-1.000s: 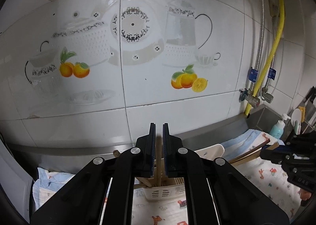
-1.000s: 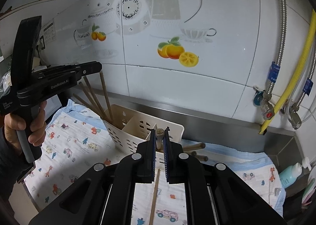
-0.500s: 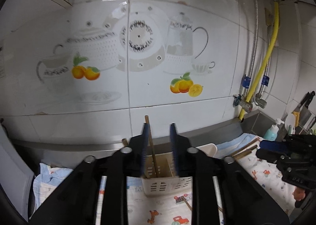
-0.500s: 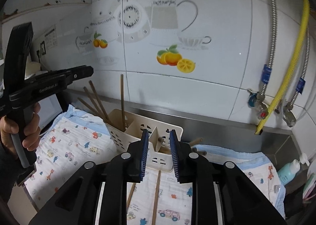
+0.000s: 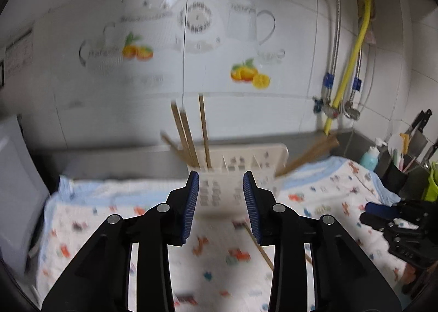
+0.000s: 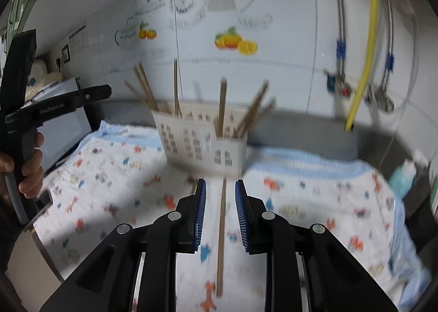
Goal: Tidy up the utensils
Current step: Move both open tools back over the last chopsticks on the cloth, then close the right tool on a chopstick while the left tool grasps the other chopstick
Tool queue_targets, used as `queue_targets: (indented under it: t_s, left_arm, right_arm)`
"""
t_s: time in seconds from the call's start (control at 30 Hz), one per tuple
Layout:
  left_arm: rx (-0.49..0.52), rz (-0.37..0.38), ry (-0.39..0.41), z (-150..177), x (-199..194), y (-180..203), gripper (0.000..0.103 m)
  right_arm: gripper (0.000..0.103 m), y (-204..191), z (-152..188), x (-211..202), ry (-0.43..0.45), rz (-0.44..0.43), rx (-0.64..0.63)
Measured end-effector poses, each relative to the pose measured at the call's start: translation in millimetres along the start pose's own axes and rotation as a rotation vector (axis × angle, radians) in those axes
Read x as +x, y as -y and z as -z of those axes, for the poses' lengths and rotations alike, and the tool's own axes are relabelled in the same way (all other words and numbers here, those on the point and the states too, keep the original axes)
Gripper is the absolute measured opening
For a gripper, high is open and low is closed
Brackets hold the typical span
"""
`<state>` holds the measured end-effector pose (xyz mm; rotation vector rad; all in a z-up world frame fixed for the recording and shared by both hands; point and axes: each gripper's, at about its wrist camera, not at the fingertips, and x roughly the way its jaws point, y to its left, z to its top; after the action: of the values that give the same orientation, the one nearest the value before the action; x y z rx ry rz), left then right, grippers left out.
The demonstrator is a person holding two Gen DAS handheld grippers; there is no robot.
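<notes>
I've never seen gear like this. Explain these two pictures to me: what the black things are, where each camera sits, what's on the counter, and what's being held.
There is no robot here. A person holds a hand-held gripper in each hand, and a fisheye camera on each looks forward along its two black fingers with blue pads.

The left wrist picture shows the left hand-held gripper; its jaws have just been opening and nothing is between them. The right wrist picture shows the right hand-held gripper, open too, over a loose chopstick lying on the cloth, not gripped. At that picture's left edge the person's hand grips the other tool's handle.

On the counter lies a printed cloth. On it stands a white utensil holder with wooden chopsticks standing in it. Nothing is held.
</notes>
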<state>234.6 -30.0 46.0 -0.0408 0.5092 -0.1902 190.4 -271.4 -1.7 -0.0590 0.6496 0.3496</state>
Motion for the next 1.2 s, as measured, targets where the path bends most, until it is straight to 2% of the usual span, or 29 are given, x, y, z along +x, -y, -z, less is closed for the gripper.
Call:
queue_targets:
  t_s: [0.2,0.43,0.57,0.8,1.0,1.13,1.2]
  left_arm:
    - [-0.069,-0.01,-0.073,45,4,1,0.035]
    - [-0.145,-0.027,-0.139,85,10,0,0.035]
    - [-0.163,-0.046,-0.163,102,10,1,0.035]
    - [-0.2,-0.038,-0.216,130,16,12,0.035]
    - [-0.206,-0.031,-0.235,143,20,29,0.035]
    - [-0.184,-0.031,-0.244,151,23,45,0.035]
    - [-0.181,-0.025,-0.257,156,25,52,0.035]
  right_arm:
    - [0.022,2,53,14,-0.068,-0.013,0.03]
    - [0.022,-4,89,45,-0.156,-0.041,0.022]
    - [0.022,-4,97,61,-0.186,-0.039,0.009]
    - [0.02,7,102,85,-0.241,-0.053,0.038]
    - [0.014,8,104,93,-0.272,-0.052,0.039]
    - [0.007,10,105,93,-0.264,-0.045,0.038]
    - [0.007,13,105,92,-0.262,-0.054,0.051]
